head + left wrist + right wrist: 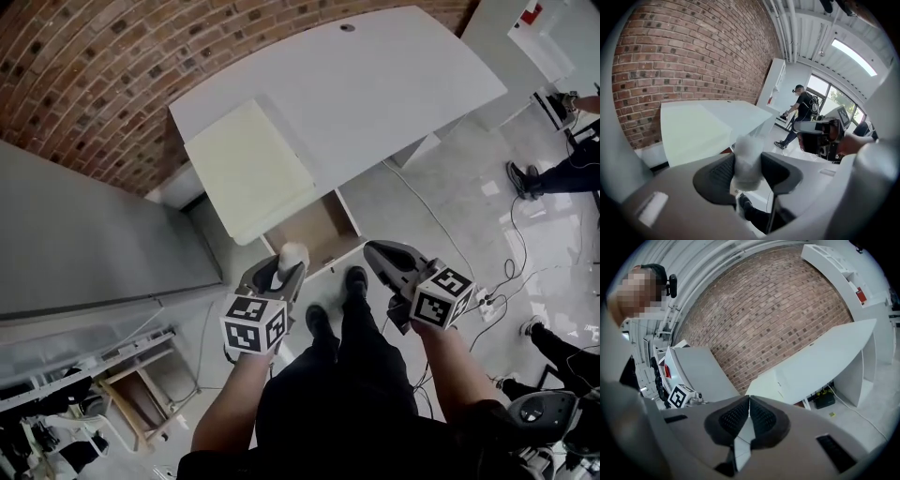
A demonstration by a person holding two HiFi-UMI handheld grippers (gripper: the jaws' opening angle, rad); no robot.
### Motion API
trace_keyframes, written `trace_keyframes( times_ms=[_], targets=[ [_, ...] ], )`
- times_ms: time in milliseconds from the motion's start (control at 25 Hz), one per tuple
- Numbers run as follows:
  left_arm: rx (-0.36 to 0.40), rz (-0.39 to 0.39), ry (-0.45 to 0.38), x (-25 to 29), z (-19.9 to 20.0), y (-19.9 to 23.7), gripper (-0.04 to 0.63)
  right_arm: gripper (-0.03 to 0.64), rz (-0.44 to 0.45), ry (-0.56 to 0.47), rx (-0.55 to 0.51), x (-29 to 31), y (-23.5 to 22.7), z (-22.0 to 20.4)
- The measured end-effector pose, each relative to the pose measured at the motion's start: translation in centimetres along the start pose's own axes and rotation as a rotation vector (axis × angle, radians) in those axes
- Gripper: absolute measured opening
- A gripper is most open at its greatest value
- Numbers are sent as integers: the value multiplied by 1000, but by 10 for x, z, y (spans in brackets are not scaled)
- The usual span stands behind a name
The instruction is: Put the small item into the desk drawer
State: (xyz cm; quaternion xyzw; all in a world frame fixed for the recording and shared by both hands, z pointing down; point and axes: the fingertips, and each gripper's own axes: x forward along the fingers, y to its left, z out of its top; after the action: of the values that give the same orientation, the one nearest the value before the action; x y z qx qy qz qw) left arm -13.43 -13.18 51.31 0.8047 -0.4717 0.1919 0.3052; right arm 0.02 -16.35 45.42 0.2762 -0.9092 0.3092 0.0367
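A small white item (293, 253) is pinched between the pads of my left gripper (286, 264), just in front of the open desk drawer (314, 232). The drawer has a brown inside and sticks out from under a cream cabinet top (248, 169) beside the white desk (375, 84). In the left gripper view the item (747, 157) stands blurred between the dark pads of that gripper (747, 174). My right gripper (372, 249) hangs to the right of the drawer's front. Its jaws (749, 416) are shut with nothing between them.
A grey cabinet (84, 234) stands to the left and a brick wall (84, 56) lies behind the desk. My shoes (354, 279) are on the floor by the drawer. Cables and a power strip (487, 302) lie at the right, near other people's legs (553, 173).
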Motion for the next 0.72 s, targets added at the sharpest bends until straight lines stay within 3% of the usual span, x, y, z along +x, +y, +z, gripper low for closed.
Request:
trace_keyframes(
  times_ms=[720],
  targets=[
    [72, -2, 235, 121, -90, 37, 183, 12, -22, 80, 142, 36, -80, -87]
  ],
)
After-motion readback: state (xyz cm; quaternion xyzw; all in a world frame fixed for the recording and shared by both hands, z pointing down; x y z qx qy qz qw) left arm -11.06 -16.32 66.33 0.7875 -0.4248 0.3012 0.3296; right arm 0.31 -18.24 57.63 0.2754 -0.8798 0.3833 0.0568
